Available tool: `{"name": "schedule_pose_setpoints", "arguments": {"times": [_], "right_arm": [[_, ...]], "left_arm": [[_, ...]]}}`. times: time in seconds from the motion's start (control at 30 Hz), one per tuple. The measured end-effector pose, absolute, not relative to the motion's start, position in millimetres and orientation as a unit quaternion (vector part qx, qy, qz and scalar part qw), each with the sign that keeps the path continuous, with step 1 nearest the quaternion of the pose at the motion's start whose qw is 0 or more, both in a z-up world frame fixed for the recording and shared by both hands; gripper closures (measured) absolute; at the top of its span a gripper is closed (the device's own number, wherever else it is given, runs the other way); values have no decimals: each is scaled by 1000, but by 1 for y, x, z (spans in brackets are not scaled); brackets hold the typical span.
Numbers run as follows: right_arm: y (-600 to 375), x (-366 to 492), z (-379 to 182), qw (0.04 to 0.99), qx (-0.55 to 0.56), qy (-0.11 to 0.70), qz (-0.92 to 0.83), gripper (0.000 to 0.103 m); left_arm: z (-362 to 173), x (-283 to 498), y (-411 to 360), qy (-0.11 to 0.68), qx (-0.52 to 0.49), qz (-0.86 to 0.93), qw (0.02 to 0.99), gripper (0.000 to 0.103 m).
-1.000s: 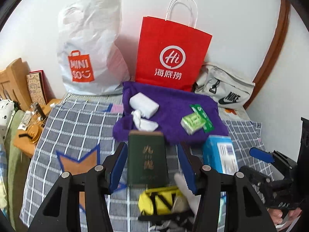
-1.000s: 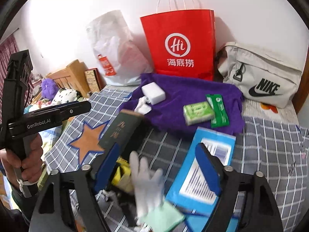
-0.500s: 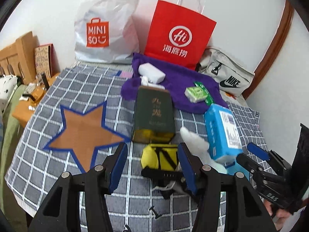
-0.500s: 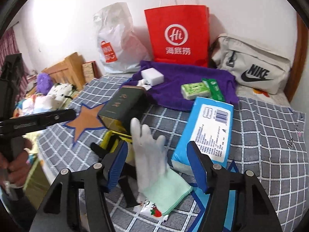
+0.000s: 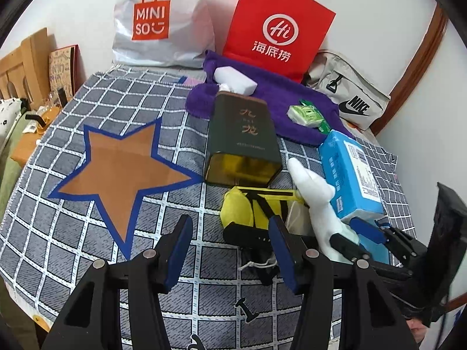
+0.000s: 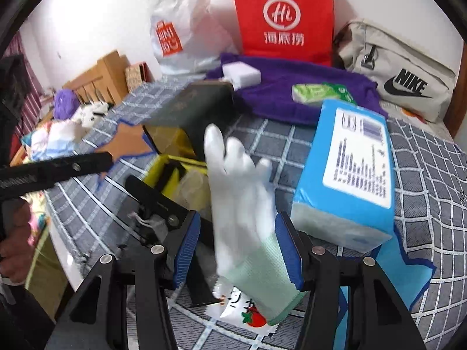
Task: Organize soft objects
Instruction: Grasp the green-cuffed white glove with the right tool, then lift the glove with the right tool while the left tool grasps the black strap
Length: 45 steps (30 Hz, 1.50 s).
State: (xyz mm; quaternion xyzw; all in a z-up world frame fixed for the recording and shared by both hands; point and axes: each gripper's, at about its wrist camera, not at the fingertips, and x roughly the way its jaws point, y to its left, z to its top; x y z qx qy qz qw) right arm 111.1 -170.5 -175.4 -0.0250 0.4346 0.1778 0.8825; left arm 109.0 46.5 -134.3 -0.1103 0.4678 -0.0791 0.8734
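Standing between the parted pads of the right hand-held gripper (image 6: 238,249), white glove (image 6: 239,192)

Red paper bag (image 5: 278,26), Miniso plastic bag (image 5: 163,20) against wall; wooden headboard (image 6: 99,75) left.

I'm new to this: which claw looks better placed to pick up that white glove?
Right. The right claw is open astride the white glove, at its cuff. The left claw is open over bare cloth beside the yellow pouch.

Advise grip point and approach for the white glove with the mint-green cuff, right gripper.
Take the white glove with the mint-green cuff at the flat knit cuff, straight in from the near edge. The cuff already lies between the open right gripper pads, while the limp fingers point away toward the dark green tin box.
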Motion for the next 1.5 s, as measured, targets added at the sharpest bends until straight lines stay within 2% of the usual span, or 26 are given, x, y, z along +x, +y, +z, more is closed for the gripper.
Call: {"name": "schedule_pose_setpoints", "arguments": {"times": [0.3,0.37,0.4,0.43,0.5,1.1,1.27,1.5], "right_arm": [[-173,121,-200,879,-12,442,177,48],[-174,121,-198,883,-6,436,175,62],[-176,121,-197,883,-4,436,174,81],[-179,121,-195,881,6,437,179,88],[-184,118,-189,882,17,432,187,90],[-227,49,-119,915,6,358,188,91],[-239,40,-129,910,-13,377,172,91],[-253,51,-171,890,-10,430,152,90]], "left_arm": [[-152,116,42,488,-107,-76,863,46],[-154,116,40,490,-102,-74,863,45],[-155,116,39,491,-101,-74,862,45],[-155,116,40,492,-102,-73,861,45],[-154,115,39,493,-102,-68,861,45],[-150,101,31,489,-93,-57,865,45],[-153,102,25,479,-85,-56,872,45],[-160,105,25,481,-83,-57,871,45]]}}
